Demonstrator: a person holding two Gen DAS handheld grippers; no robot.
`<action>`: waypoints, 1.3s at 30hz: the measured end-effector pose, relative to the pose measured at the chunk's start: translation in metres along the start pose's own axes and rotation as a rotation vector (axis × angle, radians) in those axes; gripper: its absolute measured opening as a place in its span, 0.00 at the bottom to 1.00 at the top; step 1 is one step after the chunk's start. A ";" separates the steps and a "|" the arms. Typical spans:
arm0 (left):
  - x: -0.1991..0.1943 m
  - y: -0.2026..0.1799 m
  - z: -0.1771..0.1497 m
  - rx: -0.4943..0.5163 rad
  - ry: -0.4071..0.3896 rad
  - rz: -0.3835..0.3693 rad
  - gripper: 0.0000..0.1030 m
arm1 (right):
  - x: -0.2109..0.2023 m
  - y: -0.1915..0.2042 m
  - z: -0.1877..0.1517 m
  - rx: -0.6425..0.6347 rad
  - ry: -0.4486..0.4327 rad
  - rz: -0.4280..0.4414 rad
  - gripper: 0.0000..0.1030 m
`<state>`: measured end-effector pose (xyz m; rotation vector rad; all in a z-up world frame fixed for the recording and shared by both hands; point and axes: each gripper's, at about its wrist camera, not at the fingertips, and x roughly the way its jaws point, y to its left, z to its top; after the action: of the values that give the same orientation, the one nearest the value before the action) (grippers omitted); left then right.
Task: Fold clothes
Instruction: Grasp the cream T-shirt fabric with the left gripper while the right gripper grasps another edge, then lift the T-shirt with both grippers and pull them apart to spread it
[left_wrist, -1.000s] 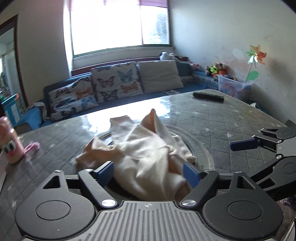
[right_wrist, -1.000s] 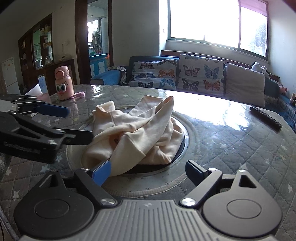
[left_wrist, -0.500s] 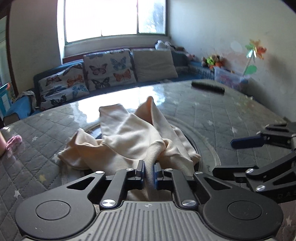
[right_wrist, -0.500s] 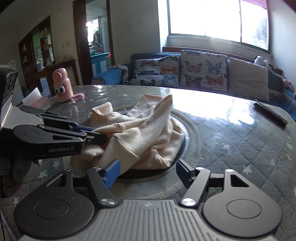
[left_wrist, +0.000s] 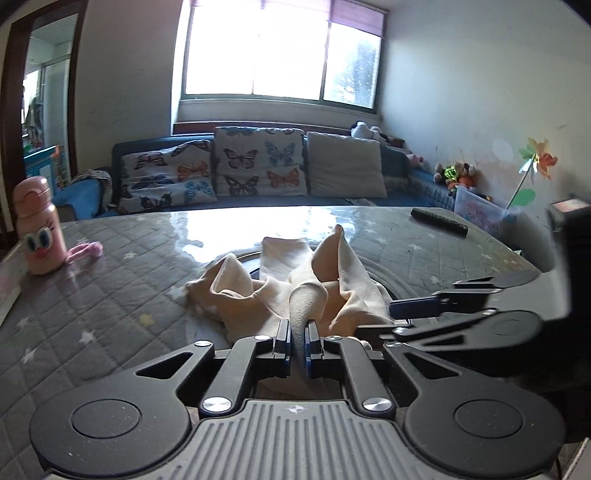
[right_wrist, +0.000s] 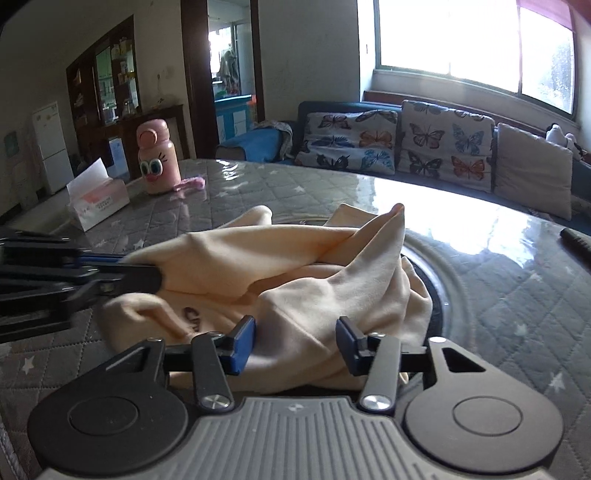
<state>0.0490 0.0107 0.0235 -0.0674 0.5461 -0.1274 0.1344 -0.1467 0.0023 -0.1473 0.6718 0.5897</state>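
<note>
Cream fleece garment (left_wrist: 295, 291) lies crumpled at centre frame in both wrist views, heaped over the dark round inset of the quilted grey surface (left_wrist: 110, 295).

Left claw (left_wrist: 297, 341): pinched tight on a raised ridge of the cloth, lower centre of the left wrist view; the fold stands up between the pads.

Right claw (right_wrist: 295, 343): jaws closing, about half-way. A broad hump of fabric sits between the blue pads, but the pads do not look pressed onto it yet.

Step in hand, as I read it: second grasp, before lifting and spreading the garment.

Notes for doing it well:
- Let the right claw finish closing on a single edge or hem, not a bunched wad; a thick wad may slip or drag hidden layers.
- Printed lettering shows just left of the right claw: possibly the front, useful for orientation.
- Keep both claws apart when lifting so the cloth opens flat.
- Pink bottle (right_wrist: 157, 162) and tissue box (right_wrist: 96, 205), upper left of the right wrist view, are well apart from the garment.
</note>
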 end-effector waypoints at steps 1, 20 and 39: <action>-0.004 0.002 -0.002 -0.006 -0.001 0.001 0.06 | 0.003 0.001 0.000 0.002 0.004 0.007 0.31; 0.008 0.008 0.017 0.035 0.027 0.002 0.31 | -0.030 -0.013 0.014 0.021 -0.015 0.075 0.30; 0.130 0.005 0.040 0.114 0.171 -0.039 0.15 | 0.079 -0.081 0.070 0.149 0.022 -0.012 0.32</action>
<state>0.1800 -0.0016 -0.0096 0.0443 0.7068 -0.2036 0.2673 -0.1555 0.0025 -0.0190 0.7335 0.5255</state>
